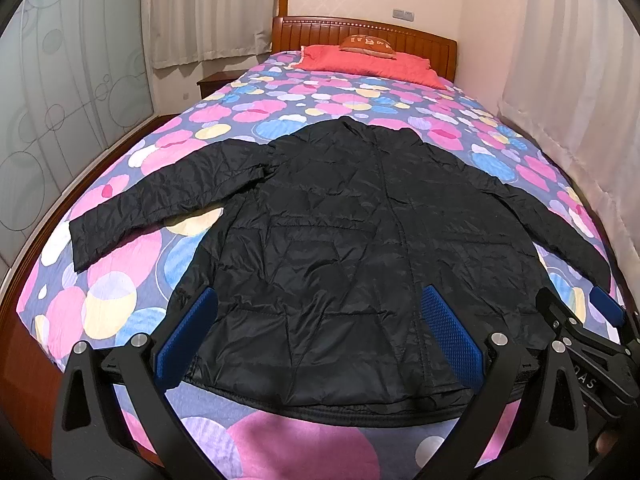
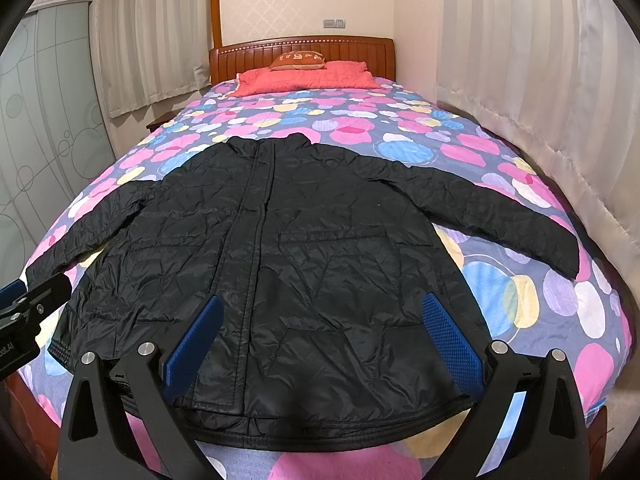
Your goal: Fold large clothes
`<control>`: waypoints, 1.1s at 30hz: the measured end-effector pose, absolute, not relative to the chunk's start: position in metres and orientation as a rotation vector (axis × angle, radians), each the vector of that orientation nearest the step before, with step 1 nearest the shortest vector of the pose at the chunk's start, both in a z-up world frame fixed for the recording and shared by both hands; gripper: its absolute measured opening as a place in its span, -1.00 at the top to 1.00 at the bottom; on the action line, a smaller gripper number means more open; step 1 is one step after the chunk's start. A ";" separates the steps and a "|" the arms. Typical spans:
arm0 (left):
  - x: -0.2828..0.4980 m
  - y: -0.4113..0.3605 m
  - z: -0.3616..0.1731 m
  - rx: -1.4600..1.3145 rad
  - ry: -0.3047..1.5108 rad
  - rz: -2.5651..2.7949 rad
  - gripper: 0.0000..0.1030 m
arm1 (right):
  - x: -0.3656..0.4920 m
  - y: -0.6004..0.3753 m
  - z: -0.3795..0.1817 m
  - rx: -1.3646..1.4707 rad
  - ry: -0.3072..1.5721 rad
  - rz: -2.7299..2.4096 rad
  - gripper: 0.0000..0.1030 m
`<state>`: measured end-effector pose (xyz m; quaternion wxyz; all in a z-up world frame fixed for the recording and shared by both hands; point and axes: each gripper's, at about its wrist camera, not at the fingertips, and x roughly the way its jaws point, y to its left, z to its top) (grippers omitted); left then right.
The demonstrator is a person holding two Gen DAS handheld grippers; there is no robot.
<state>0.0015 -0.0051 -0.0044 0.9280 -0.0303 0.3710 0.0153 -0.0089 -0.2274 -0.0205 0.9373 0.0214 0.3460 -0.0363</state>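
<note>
A black quilted jacket (image 1: 340, 240) lies flat and front up on the bed, collar toward the headboard, hem toward me, both sleeves spread out sideways. My left gripper (image 1: 320, 336) hovers open above the hem's left part, blue pads wide apart with nothing pinched. The right gripper (image 2: 320, 344) hangs open over the hem's right part of the jacket (image 2: 304, 248), also holding nothing. The right gripper (image 1: 588, 320) shows at the right edge of the left wrist view; the left gripper's tip (image 2: 28, 300) shows at the left edge of the right wrist view.
The bedspread (image 1: 248, 116) has pink, blue and yellow circles. A red pillow (image 1: 372, 64) and a small orange cushion (image 1: 366, 44) lie by the wooden headboard (image 1: 420, 38). Curtains (image 2: 540, 80) hang close on the right, glass wardrobe doors (image 1: 72, 92) on the left. A nightstand (image 1: 216, 80) stands beside the bed.
</note>
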 end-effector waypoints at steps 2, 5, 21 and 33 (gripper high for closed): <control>0.002 -0.006 -0.005 -0.061 0.762 0.032 -0.96 | -0.009 -0.227 -0.021 0.043 0.707 -0.074 -0.92; 0.002 -0.005 -0.005 -0.061 0.763 0.032 -0.96 | -0.009 -0.227 -0.021 0.045 0.708 -0.074 -0.92; 0.002 -0.006 -0.008 -0.061 0.770 0.030 -0.96 | -0.008 -0.227 -0.023 0.046 0.710 -0.073 -0.92; 0.001 -0.004 -0.014 -0.062 0.772 0.030 -0.96 | -0.008 -0.227 -0.025 0.045 0.711 -0.074 -0.92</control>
